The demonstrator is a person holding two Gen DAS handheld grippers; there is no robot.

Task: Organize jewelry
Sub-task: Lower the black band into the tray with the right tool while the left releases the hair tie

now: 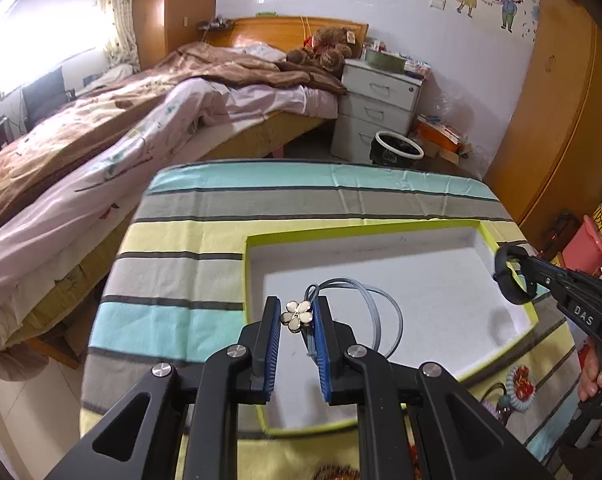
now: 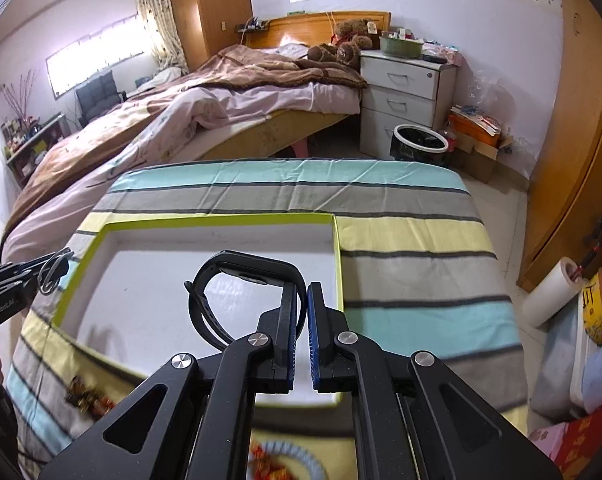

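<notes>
Left gripper (image 1: 296, 318): clamped on a pale four-petal flower charm (image 1: 297, 315) with grey looped cord (image 1: 375, 300), held over the tray
Right gripper (image 2: 302, 304): pinched on a black rubber wristband (image 2: 237, 280), held above the tray's right part
Tray: shallow white box with lime-green rim (image 1: 357, 233) on the striped tablecloth (image 1: 189, 248)
Loose pieces: a red-and-teal coiled ornament (image 1: 521, 386) on the cloth just beside the tray's near edge

Daylight floods in from the window (image 1: 41, 36) at upper left, blown out to white glare in the left wrist view and milder in the right. The white tray (image 2: 149, 280) reflects brightly, with soft shadows on its floor. Fisheye bending curves the bed (image 1: 141, 120) and walls; corners go dark. Trinkets (image 2: 89, 398) at the table's near edge are blurred.
</notes>
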